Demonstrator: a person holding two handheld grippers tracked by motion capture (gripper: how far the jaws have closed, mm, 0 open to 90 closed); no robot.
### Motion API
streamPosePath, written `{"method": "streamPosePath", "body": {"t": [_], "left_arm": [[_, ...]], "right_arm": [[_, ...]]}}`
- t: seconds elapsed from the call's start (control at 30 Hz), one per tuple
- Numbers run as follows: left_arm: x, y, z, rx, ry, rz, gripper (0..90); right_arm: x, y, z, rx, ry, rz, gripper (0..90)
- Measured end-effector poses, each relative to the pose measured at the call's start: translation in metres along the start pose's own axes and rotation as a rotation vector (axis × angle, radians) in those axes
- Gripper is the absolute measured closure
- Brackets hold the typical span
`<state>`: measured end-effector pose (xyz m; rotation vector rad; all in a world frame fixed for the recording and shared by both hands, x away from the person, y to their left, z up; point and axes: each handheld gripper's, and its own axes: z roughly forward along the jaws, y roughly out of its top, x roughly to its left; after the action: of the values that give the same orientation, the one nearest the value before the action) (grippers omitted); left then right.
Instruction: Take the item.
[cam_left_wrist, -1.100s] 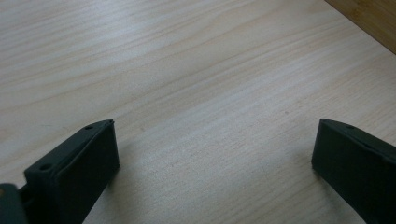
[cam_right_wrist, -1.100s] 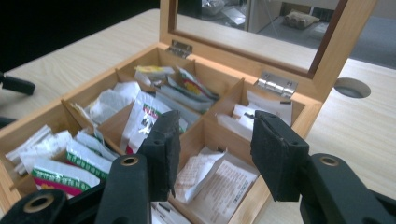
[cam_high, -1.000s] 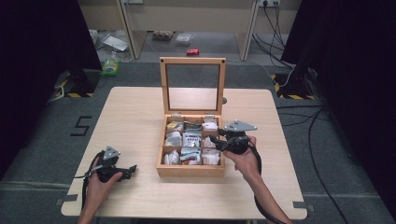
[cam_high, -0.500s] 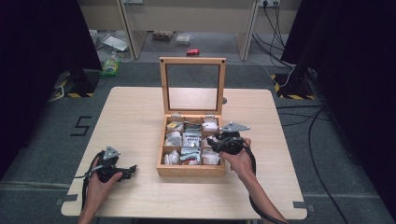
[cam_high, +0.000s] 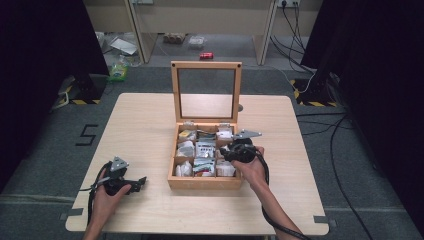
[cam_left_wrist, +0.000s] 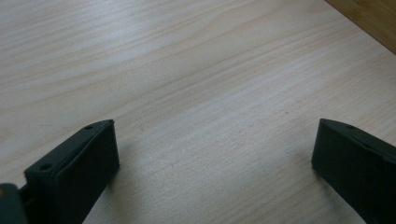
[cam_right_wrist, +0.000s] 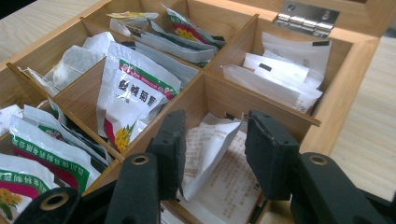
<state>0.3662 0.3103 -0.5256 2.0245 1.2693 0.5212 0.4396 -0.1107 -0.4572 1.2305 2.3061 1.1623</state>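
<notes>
2 jaws of the right gripper (cam_right_wrist: 212, 154) straddle a white sachet (cam_right_wrist: 208, 144) in the tea box (cam_high: 205, 182), closing but not yet pinching; next, squeeze and lift

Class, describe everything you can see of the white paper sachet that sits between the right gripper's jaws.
The white paper sachet is a flat, slightly crumpled packet printed with faint small text. It stands tilted in a compartment of the wooden box, on the side nearest the box's outer wall, leaning over more printed white paper beneath it. Its upper corner rises between the jaws of the right gripper, which have just been closing. Whether the pads already touch it cannot be told.
</notes>
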Motion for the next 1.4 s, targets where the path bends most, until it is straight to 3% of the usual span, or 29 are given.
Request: {"method": "streamPosePath", "body": {"t": [0.13, 0.43, 0.63, 0.93, 1.1, 1.4], "left_arm": [[0.0, 0.0, 0.0, 0.0, 0.0, 0.0, 0.0], [0.0, 0.0, 0.0, 0.001, 0.0, 0.0, 0.1], [0.0, 0.0, 0.0, 0.0, 0.0, 0.0, 0.0], [0.0, 0.0, 0.0, 0.001, 0.0, 0.0, 0.1], [0.0, 0.0, 0.0, 0.0, 0.0, 0.0, 0.1], [0.0, 0.0, 0.0, 0.0, 0.0, 0.0, 0.0]], "right_arm": [[0.0, 0.001, 0.004, 0.017, -0.005, -0.003, 64.5], [0.005, 0.004, 0.005, 0.021, -0.009, -0.08, 75.4], [0.007, 0.007, -0.004, -0.02, -0.002, -0.11, 81.1], [0.0, 0.015, -0.026, -0.09, -0.007, -0.099, 85.2], [-0.003, 0.02, -0.042, -0.155, -0.003, -0.091, 85.6], [-0.014, 0.029, -0.068, -0.206, -0.026, -0.086, 85.9]]}}
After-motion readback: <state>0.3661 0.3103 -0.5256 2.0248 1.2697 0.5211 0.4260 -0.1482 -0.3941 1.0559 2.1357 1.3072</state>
